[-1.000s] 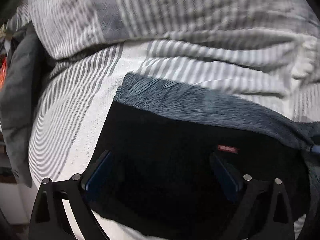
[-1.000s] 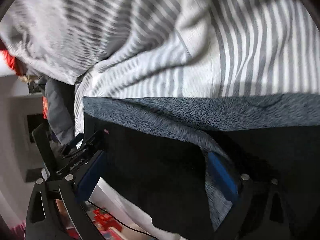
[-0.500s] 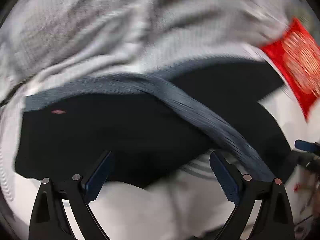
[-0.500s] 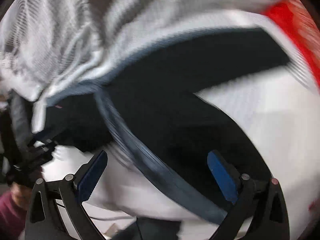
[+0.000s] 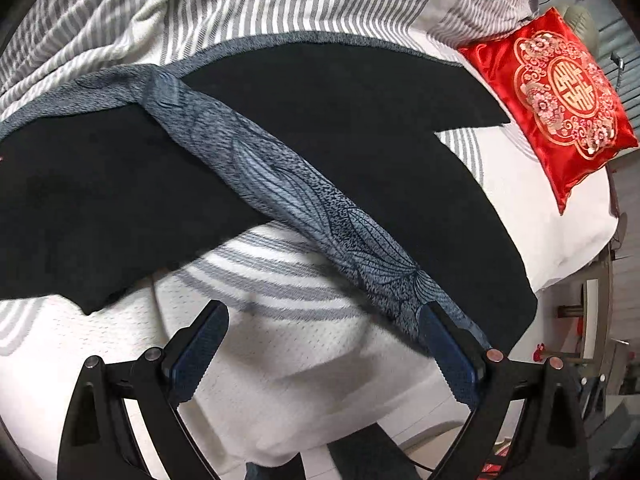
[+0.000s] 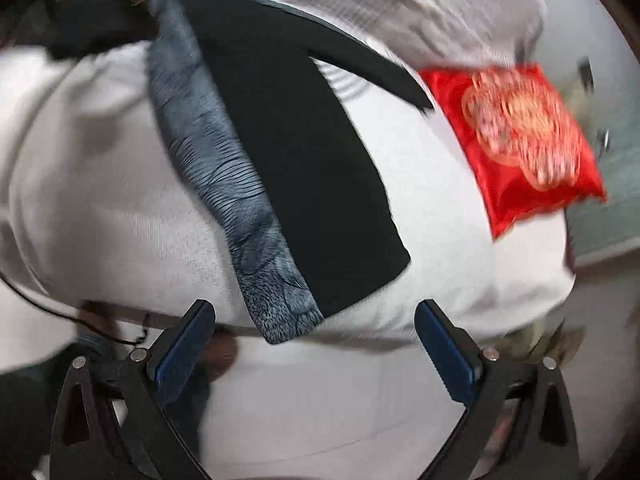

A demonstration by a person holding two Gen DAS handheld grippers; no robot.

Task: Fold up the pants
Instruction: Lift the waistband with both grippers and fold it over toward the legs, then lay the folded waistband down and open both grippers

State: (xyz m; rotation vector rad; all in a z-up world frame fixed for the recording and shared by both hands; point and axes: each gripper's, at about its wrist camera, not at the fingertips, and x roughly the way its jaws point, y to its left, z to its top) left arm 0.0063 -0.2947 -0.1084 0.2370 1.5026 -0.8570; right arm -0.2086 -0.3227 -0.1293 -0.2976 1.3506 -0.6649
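Note:
Black pants [image 5: 360, 128] with a blue-grey fuzzy lining lie spread on a white bed. A turned-out strip of lining [image 5: 304, 196] runs diagonally across them toward the near edge. My left gripper [image 5: 326, 354] is open above the bare mattress, its right finger close to the strip's lower end. In the right wrist view the pants [image 6: 296, 152] stretch away from the bed's near edge, lining strip [image 6: 224, 184] on their left side. My right gripper [image 6: 314, 350] is open just below the strip's end, nothing between its fingers.
A red embroidered cushion [image 5: 560, 104] lies at the right of the bed [image 5: 304, 380]; it is the red cushion [image 6: 520, 140] in the right wrist view too. A grey-striped duvet [image 5: 240, 4] is bunched behind the pants. A cable [image 6: 44, 308] hangs at the bed's left edge.
Both views swung right along the pants, from the waist end toward the cushion end. Both grippers pulled back from over the fabric to the bed's near edge and stayed open.

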